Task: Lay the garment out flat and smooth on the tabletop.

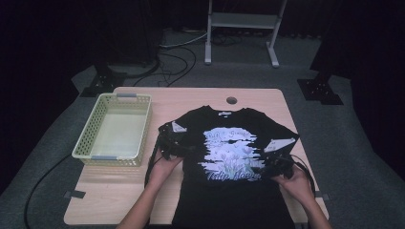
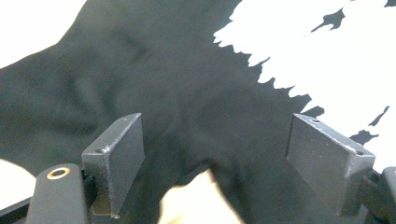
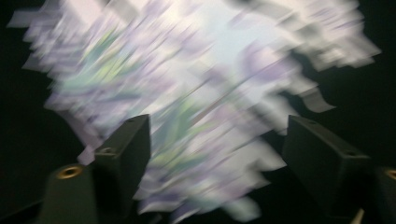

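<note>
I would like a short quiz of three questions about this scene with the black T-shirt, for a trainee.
1. True or false: the basket has clothes in it.
2. Which gripper is over the printed picture on the T-shirt: A the left gripper, B the right gripper?
3. On which side of the T-shirt does the basket stand in the high view?

Key
1. False; it is empty.
2. B; the left gripper is over plain black cloth near the sleeve.
3. On the left side, on the table.
</note>
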`<state>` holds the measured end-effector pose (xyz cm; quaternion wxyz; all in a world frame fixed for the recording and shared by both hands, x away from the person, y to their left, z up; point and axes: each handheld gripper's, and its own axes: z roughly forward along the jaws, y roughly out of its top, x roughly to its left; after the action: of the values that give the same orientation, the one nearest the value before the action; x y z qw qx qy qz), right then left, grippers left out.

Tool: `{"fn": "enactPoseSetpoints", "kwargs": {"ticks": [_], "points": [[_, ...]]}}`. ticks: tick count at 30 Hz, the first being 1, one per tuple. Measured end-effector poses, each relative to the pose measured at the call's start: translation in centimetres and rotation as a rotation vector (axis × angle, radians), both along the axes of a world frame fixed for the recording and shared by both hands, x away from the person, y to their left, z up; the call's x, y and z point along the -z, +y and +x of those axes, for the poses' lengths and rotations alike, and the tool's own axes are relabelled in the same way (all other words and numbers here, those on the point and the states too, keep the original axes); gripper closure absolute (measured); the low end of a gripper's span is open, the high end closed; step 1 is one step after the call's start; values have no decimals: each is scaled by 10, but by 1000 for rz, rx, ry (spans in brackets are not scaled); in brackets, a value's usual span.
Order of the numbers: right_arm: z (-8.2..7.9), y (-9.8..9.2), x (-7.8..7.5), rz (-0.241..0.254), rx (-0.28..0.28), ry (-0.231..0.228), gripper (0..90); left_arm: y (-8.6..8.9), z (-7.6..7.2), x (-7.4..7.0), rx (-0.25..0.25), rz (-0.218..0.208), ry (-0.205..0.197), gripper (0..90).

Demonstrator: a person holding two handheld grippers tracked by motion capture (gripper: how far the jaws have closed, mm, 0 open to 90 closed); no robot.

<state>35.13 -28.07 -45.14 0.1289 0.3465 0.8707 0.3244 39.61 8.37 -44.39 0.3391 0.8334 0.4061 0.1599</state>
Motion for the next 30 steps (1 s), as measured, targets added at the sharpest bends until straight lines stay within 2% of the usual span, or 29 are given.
{"fn": "enactPoseSetpoints", "kwargs": {"ticks": [2, 4, 7, 9, 11, 13, 16, 20, 24, 30], "points": [[14, -6, -4, -10, 85, 13, 197, -9, -1, -1, 39, 19, -6, 182], [26, -9, -3, -37, 128, 23, 196, -17, 0, 1, 72, 51, -2, 183], [41, -13, 4, -68, 182, 60, 185, -21, 7, 9, 86, 81, 41, 182], [47, -12, 8, -88, 196, 74, 185, -21, 11, 14, 70, 91, 58, 183], [51, -8, 12, -114, 188, 84, 180, -20, 16, 20, 54, 103, 84, 183], [56, -7, 13, -87, 197, 114, 171, -19, 19, 22, 51, 104, 79, 181], [61, -3, 14, -84, 192, 115, 146, -18, 24, 21, 41, 111, 86, 181], [75, 7, 15, -91, 169, 120, 113, -10, 35, 21, 13, 103, 84, 182], [93, 14, 15, -91, 186, 121, 91, -5, 52, 21, -14, 98, 85, 182], [116, 15, 18, -60, 234, 90, 91, -3, 85, 20, -33, 95, 94, 181]]}}
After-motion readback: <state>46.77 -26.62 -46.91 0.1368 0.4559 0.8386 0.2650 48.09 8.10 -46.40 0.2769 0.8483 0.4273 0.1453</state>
